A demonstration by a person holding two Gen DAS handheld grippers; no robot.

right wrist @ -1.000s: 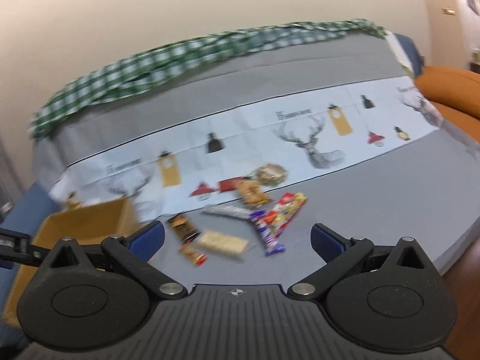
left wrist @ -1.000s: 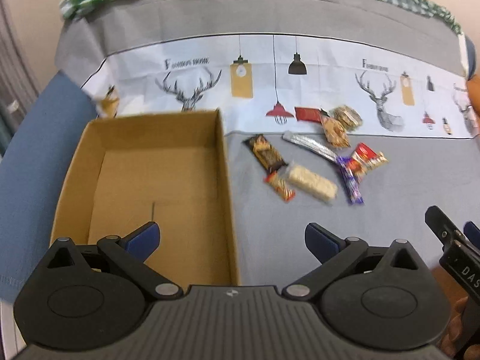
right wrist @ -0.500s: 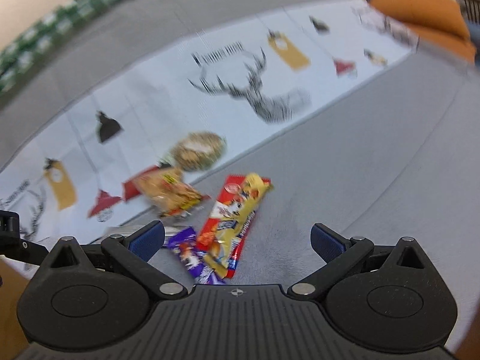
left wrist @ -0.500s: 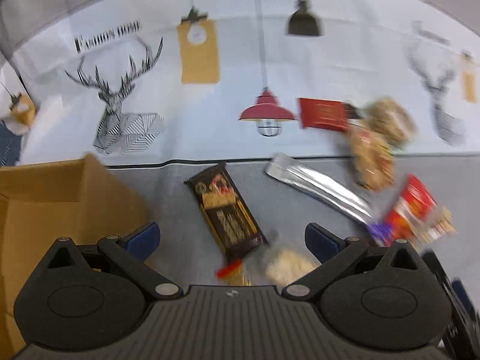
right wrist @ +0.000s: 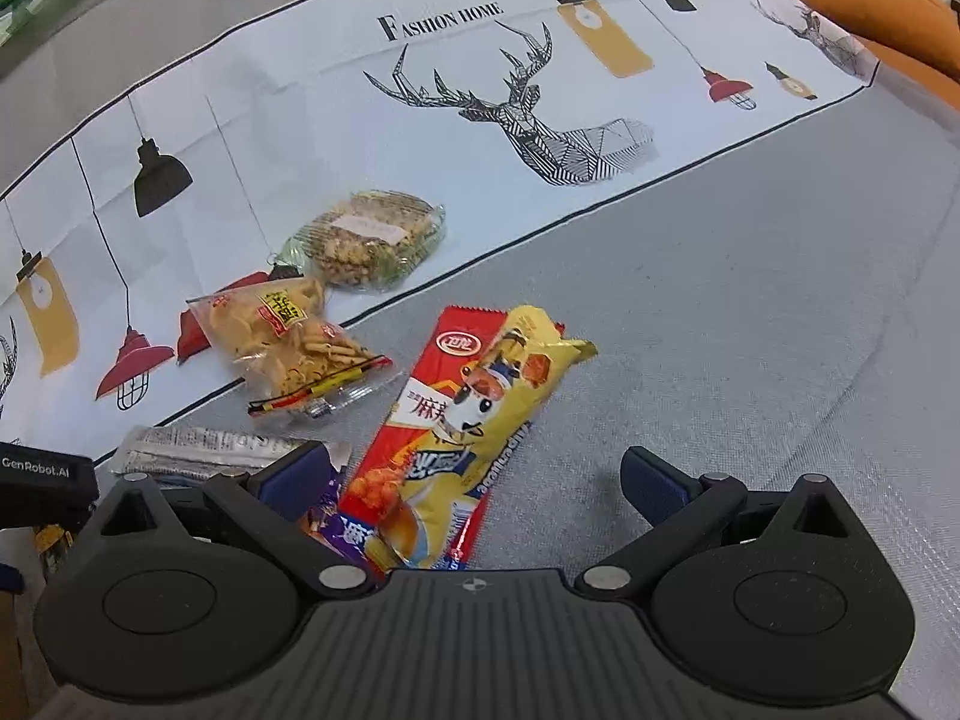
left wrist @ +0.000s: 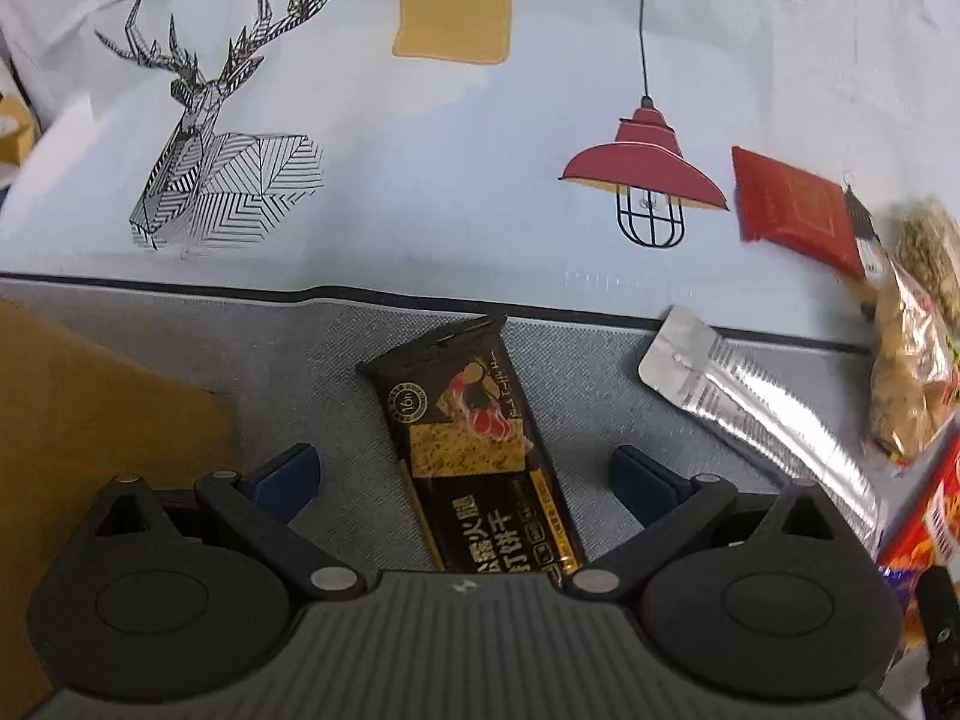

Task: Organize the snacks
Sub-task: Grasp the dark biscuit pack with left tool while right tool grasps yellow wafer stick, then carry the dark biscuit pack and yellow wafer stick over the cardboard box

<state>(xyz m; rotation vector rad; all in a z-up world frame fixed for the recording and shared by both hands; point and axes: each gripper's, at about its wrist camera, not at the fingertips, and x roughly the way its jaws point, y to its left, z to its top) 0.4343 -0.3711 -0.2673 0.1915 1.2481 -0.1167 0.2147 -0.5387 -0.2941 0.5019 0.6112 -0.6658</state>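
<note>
Since a second earlier, both grippers had dropped close over the snacks. The left gripper (left wrist: 462, 474) stood wide open, straddling the dark cracker packet (left wrist: 474, 456) without gripping it; the cardboard box (left wrist: 78, 420) edge lay just left, the silver sachet (left wrist: 762, 408) right. The right gripper (right wrist: 474, 480) was equally wide open and empty over the red-and-yellow snack packet (right wrist: 468, 420), with bare grey tablecloth (right wrist: 750, 312) to its right.
</note>
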